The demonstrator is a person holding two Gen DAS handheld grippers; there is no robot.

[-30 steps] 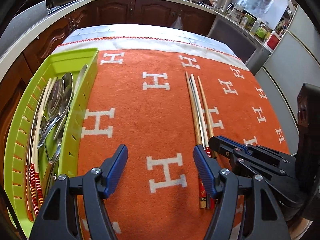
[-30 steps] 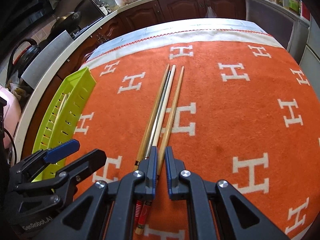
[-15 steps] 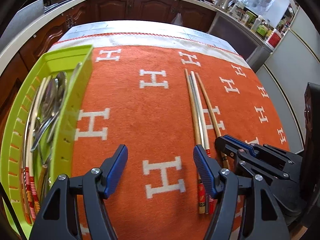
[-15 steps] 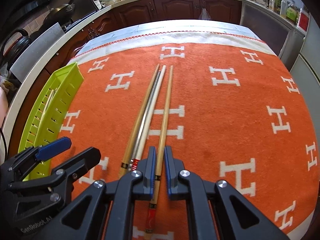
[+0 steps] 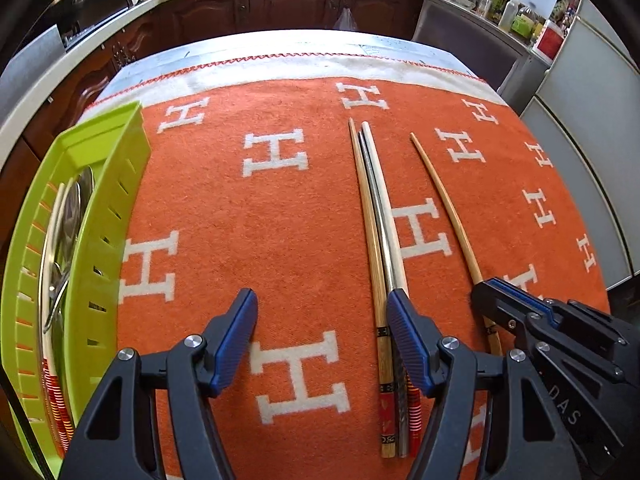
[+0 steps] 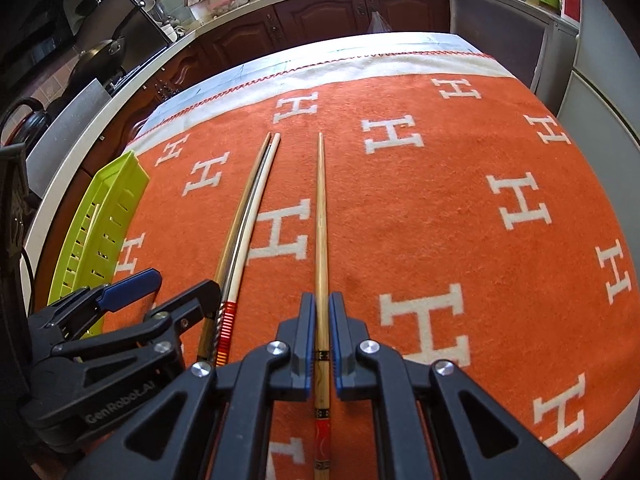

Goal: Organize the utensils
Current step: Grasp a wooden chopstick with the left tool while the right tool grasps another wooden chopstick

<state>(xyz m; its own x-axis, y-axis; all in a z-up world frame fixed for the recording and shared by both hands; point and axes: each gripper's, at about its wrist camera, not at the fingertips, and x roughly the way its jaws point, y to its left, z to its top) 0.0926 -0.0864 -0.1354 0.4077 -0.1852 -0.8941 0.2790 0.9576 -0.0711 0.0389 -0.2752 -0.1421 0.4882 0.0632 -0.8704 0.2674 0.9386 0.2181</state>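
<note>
My right gripper (image 6: 322, 304) is shut on a single bamboo chopstick (image 6: 320, 216) near its patterned red end, its tip pointing away over the orange cloth. That same chopstick (image 5: 444, 208) runs under the right gripper (image 5: 508, 300) in the left wrist view. Three more chopsticks (image 5: 376, 240) lie side by side on the cloth: one bamboo, one metal, one pale with a red-striped end. My left gripper (image 5: 322, 320) hangs open over the cloth, its right fingertip (image 5: 400, 312) just above these three. The three chopsticks (image 6: 244, 220) lie left of the held one.
A lime green slotted tray (image 5: 108, 216) at the table's left edge holds spoons and chopsticks. The orange cloth (image 5: 248, 240) with white H letters covers the table. Dark cabinets and a cluttered counter (image 5: 280, 4) lie beyond. A grey appliance (image 5: 592, 152) stands to the right.
The right gripper has drawn the single bamboo chopstick to the right, away from the other three. The left gripper has shifted right, so the tray now sits further left in its view.
</note>
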